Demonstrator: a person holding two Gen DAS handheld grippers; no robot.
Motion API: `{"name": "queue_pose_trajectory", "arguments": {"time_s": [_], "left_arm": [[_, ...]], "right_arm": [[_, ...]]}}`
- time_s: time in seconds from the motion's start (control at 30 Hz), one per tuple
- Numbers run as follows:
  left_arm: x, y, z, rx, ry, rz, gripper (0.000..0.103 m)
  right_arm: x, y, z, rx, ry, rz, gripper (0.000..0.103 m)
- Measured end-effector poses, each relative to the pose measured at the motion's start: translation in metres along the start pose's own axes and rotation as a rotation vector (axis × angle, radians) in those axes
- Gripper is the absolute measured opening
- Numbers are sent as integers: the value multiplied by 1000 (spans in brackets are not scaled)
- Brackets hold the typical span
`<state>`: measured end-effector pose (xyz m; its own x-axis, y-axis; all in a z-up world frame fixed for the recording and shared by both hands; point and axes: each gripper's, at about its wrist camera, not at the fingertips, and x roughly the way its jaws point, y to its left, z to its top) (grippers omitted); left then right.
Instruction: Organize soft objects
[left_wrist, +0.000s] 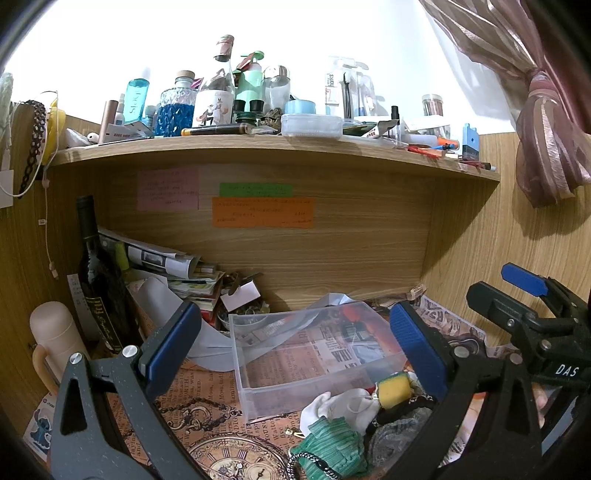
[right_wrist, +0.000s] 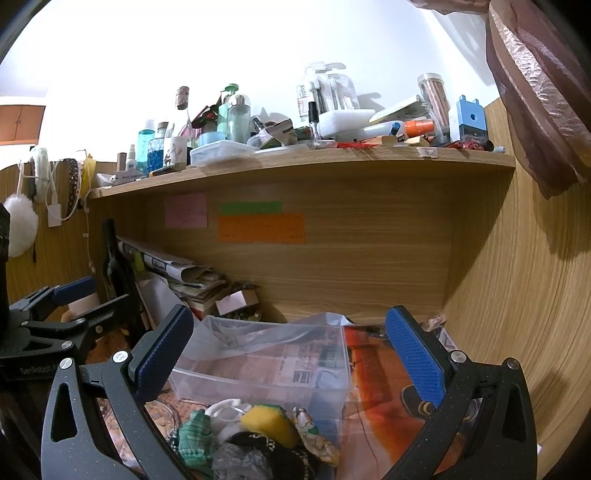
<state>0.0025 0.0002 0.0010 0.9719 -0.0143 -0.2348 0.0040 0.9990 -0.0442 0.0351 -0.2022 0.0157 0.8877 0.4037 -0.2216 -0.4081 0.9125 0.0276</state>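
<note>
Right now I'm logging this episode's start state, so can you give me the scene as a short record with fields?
setting: wooden desk nook under a cluttered shelf
container: clear plastic bin, nothing visible inside
soft items: pile in front of the bin, with a yellow sponge, green knit cloth, white cloth, grey cloth
left gripper: fingers spread, holding nothing
right gripper: fingers spread, holding nothing
nearby: dark wine bottle upright at left, stacked papers behind
progress: no soft item in the bin yet
</note>
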Motion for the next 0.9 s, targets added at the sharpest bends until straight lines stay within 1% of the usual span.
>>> {"name": "queue_pose_trajectory", "arguments": {"time_s": [0.9], "left_arm": [[0, -1, 0, 0, -1, -1, 103]], "right_arm": [[0, 1, -1, 3, -4, 4, 103]]}}
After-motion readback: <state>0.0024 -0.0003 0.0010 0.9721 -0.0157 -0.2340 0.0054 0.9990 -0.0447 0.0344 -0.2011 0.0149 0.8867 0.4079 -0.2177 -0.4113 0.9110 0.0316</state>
